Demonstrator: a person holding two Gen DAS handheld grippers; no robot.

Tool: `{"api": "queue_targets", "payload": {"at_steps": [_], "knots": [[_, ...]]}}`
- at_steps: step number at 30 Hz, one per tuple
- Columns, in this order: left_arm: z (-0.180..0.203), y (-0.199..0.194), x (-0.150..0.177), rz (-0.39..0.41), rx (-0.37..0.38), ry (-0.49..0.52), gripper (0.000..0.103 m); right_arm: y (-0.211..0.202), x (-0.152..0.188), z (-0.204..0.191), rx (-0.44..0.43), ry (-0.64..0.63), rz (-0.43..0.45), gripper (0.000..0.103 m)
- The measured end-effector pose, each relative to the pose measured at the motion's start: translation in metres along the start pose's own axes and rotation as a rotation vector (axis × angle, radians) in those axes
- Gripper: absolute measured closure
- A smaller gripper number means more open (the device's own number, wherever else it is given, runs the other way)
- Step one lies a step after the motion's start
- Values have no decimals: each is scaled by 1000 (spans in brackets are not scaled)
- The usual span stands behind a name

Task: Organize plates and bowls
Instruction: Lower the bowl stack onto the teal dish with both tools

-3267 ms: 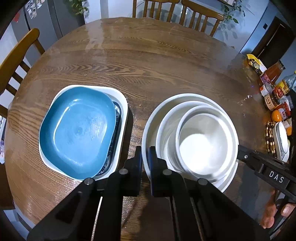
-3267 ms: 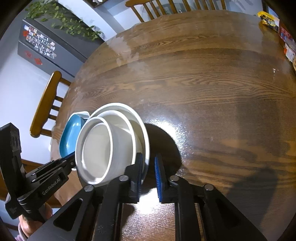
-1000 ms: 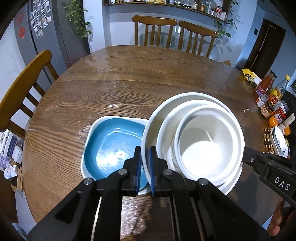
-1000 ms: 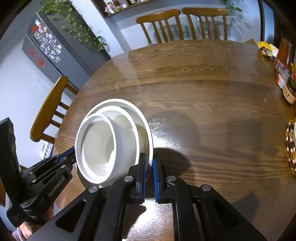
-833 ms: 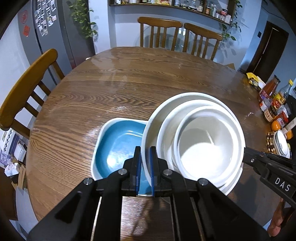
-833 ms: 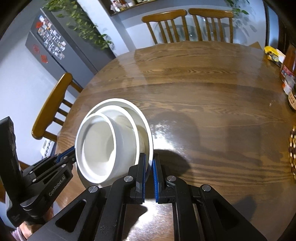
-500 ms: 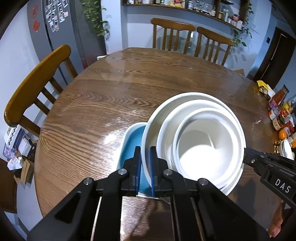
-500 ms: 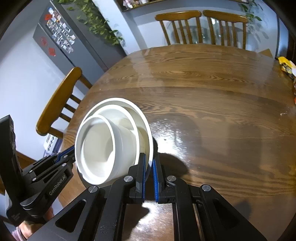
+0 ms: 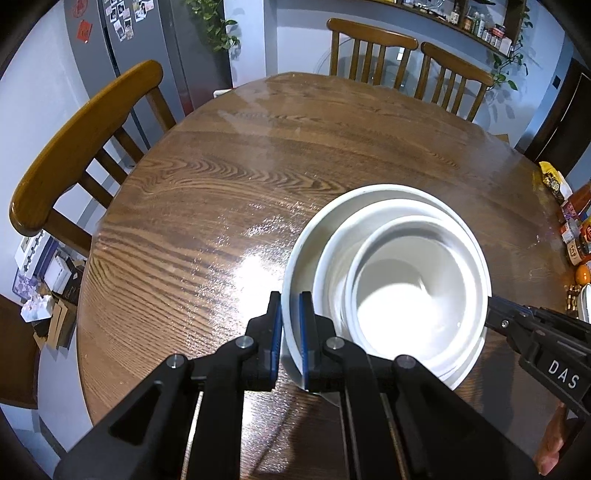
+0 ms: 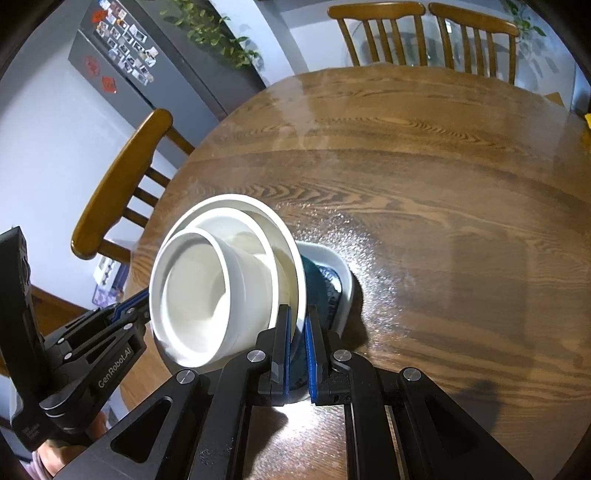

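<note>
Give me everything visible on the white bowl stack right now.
The white bowl stack is three round, glossy, ceramic-looking dishes nested by size: a wide outer bowl, a middle one, a deep small one. The left claw and right claw pinch opposite sides of the outer rim, holding it above the blue plate in its white dish.

A home dining room: round wooden table [image 9: 258, 177], wooden chairs [image 9: 369, 48], magnet-covered fridge [image 9: 122, 33], potted greenery [image 10: 218, 33].

Three white bowls [image 9: 406, 295] sit nested; beneath, one blue plate [image 10: 314, 284] in perhaps one white dish [image 10: 341, 273]; three chairs [image 9: 74, 147].
</note>
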State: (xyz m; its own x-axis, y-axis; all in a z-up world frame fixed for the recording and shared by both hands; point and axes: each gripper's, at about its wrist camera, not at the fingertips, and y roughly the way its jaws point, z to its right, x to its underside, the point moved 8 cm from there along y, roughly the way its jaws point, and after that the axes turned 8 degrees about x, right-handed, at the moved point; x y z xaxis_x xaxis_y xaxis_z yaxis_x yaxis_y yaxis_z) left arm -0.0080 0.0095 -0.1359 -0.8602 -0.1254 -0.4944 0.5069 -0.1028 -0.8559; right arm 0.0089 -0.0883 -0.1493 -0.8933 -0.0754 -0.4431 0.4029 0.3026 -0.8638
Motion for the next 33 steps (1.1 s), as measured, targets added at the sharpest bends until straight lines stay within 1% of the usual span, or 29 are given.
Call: {"api": "queue_targets", "payload": {"at_steps": [17,33], "knots": [[-4,20,2,-52,8,26,99,19,4,2,12,49,-38,93],[3,25,-5,-61,0,77,99,22,4,10,2,109,-57,92]]}}
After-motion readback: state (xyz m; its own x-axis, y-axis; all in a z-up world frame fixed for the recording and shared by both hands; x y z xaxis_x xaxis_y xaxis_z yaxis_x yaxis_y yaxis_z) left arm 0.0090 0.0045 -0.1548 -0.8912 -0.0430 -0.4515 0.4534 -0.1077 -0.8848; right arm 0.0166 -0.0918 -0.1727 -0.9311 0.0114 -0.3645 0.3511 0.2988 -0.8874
